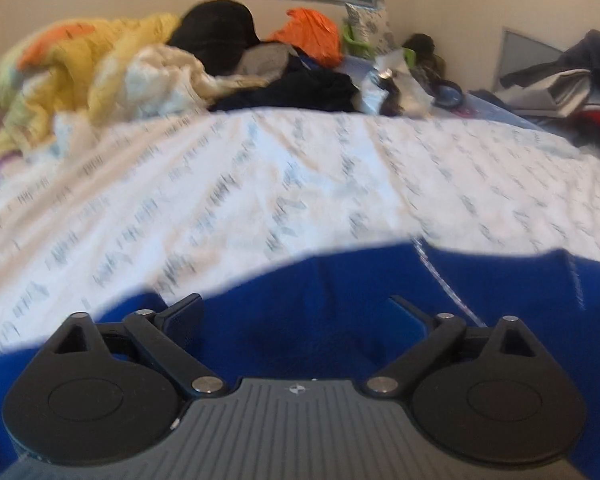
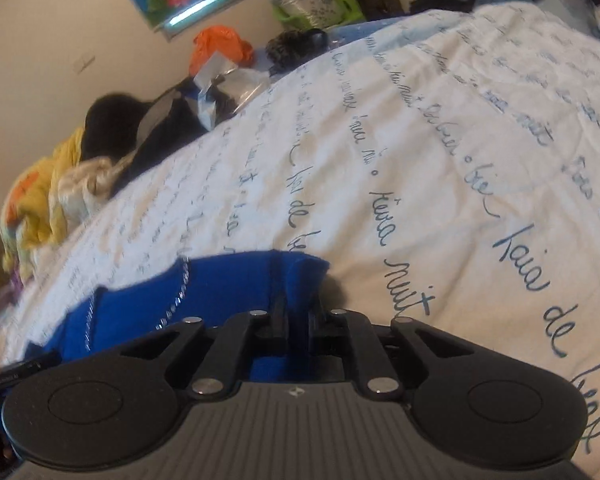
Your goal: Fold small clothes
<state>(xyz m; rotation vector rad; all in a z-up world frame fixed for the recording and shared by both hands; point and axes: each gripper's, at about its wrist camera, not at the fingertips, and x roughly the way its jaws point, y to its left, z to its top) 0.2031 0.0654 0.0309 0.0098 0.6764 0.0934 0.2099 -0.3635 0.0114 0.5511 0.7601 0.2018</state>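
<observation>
Garment [image 1: 340, 300], blue fleece with a zipper, lies on the bed [image 1: 300, 180] at its near edge. Left hand-held gripper [image 1: 300, 316] hovers spread wide above it; right hand-held gripper [image 2: 298, 316] pinches a raised fold of its fabric.

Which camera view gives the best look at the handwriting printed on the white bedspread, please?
The right wrist view: the script on the white bedspread is sharp and large there. In the left wrist view the same bedspread is motion-blurred, so its writing shows only as smeared dark streaks.
</observation>
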